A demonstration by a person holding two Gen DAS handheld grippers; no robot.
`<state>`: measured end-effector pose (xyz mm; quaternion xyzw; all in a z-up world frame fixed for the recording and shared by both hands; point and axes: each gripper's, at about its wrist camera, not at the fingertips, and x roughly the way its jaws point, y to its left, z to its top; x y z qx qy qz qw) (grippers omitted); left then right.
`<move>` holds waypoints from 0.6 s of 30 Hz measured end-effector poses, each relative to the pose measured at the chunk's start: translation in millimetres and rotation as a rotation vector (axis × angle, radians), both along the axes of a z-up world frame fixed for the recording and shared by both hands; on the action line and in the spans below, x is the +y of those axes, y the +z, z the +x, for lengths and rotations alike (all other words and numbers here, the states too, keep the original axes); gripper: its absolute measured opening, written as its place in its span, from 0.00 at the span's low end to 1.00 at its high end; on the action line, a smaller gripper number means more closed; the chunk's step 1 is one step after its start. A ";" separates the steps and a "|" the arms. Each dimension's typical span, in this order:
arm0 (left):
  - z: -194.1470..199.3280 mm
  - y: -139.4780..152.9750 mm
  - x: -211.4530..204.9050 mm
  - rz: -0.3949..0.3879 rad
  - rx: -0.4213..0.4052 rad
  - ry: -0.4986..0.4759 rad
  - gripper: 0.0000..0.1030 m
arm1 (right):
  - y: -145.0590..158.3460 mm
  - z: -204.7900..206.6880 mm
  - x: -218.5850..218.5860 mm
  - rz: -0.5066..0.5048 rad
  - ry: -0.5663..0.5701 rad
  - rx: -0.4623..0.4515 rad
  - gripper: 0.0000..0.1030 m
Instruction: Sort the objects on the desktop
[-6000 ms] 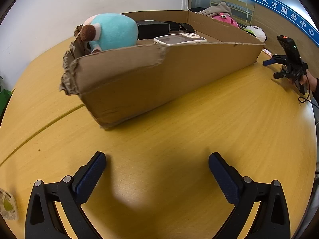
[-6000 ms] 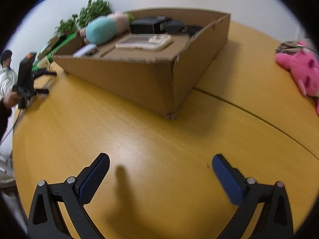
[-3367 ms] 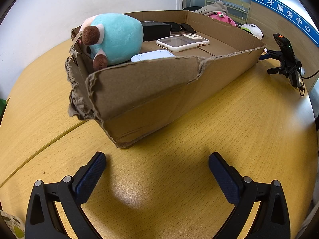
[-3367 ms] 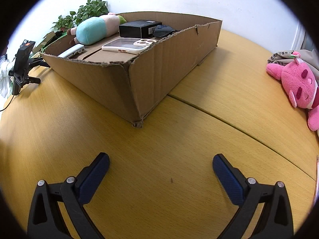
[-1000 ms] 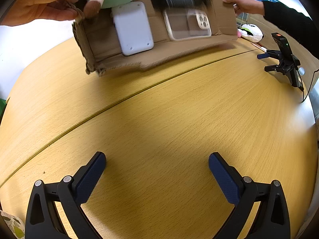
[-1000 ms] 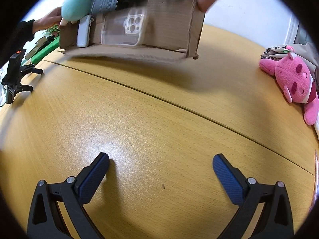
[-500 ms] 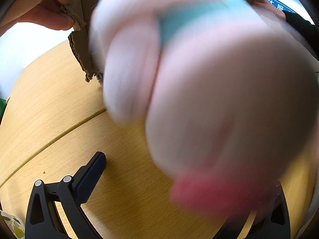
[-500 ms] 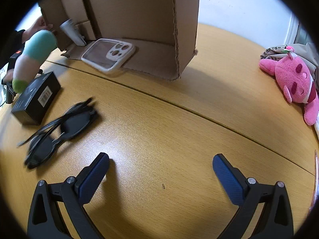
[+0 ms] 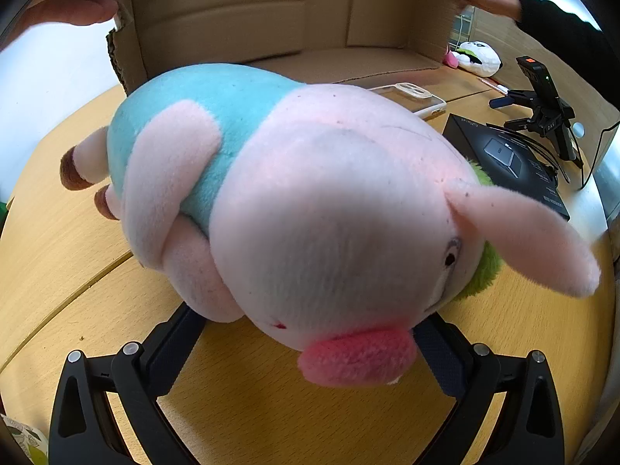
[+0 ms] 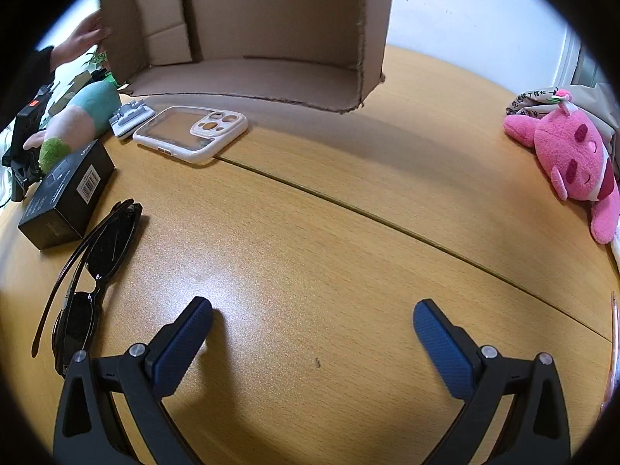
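A pink and teal plush pig (image 9: pixel 310 201) lies on the wooden table right in front of my left gripper (image 9: pixel 310 333), filling that view; the fingers stand wide apart under its head, not closed on it. In the right wrist view the pig (image 10: pixel 77 120) lies far left beside a black box (image 10: pixel 66 193), sunglasses (image 10: pixel 93 263), a clear phone case (image 10: pixel 192 133) and a small white device (image 10: pixel 130 116). My right gripper (image 10: pixel 312 333) is open and empty over bare table. Hands hold the tipped cardboard box (image 10: pixel 252 31) at the back.
A pink plush toy (image 10: pixel 573 159) lies at the right edge of the table. A black phone stand (image 9: pixel 542 112) stands at the far right in the left wrist view, near the black box (image 9: pixel 507 162). A white plush (image 9: pixel 476 58) lies behind it.
The hands tipped the cardboard box and its contents spilled onto the table. The plush pig tumbled out and came to rest in front of my left gripper. Both grippers stayed still.
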<state>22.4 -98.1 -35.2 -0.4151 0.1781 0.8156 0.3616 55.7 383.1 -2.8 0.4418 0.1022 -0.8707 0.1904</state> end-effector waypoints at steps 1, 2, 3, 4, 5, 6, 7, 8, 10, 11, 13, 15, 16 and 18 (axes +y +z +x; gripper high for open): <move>0.0 0.0 0.0 0.000 0.000 0.000 1.00 | 0.0 -0.1 0.1 0.000 0.000 0.000 1.00; 0.0 0.0 0.1 0.000 0.000 0.000 1.00 | 0.0 -0.3 0.0 0.000 0.000 0.000 1.00; 0.0 0.0 0.1 0.000 0.000 0.000 1.00 | 0.0 -0.2 0.0 0.000 0.001 0.000 1.00; 0.1 0.0 0.2 0.000 0.000 0.000 1.00 | 0.1 -0.2 0.0 0.000 0.001 0.000 1.00; 0.2 0.0 0.2 0.000 0.000 -0.001 1.00 | 0.1 -0.2 0.0 0.000 0.001 0.000 1.00; 0.2 -0.1 0.2 0.000 0.000 -0.001 1.00 | 0.1 -0.3 0.0 0.000 0.001 0.000 1.00; 0.2 0.0 0.3 0.000 0.000 -0.001 1.00 | 0.1 -0.3 0.1 0.000 0.001 0.000 1.00; 0.3 0.0 0.3 0.000 0.000 -0.001 1.00 | 0.1 -0.3 0.0 0.000 0.001 0.000 1.00; 0.3 -0.2 0.2 0.000 0.000 -0.001 1.00 | 0.1 -0.4 0.0 0.000 0.002 0.000 1.00; -0.5 0.0 0.5 0.000 0.000 -0.002 1.00 | 0.1 -0.4 0.0 0.000 0.002 0.000 1.00; -2.2 0.2 1.2 0.000 0.000 -0.003 1.00 | 0.0 -0.4 -0.2 0.000 0.002 0.000 1.00; -2.1 0.0 1.0 0.000 0.000 -0.003 1.00 | 0.0 -0.3 -0.3 0.000 0.003 0.000 1.00; -2.1 0.0 1.0 0.000 0.000 -0.003 1.00 | 0.0 -0.3 -0.3 0.000 0.003 0.000 1.00; -2.3 0.0 1.0 0.000 0.000 -0.003 1.00 | 0.0 -0.5 -0.2 0.000 0.003 0.000 1.00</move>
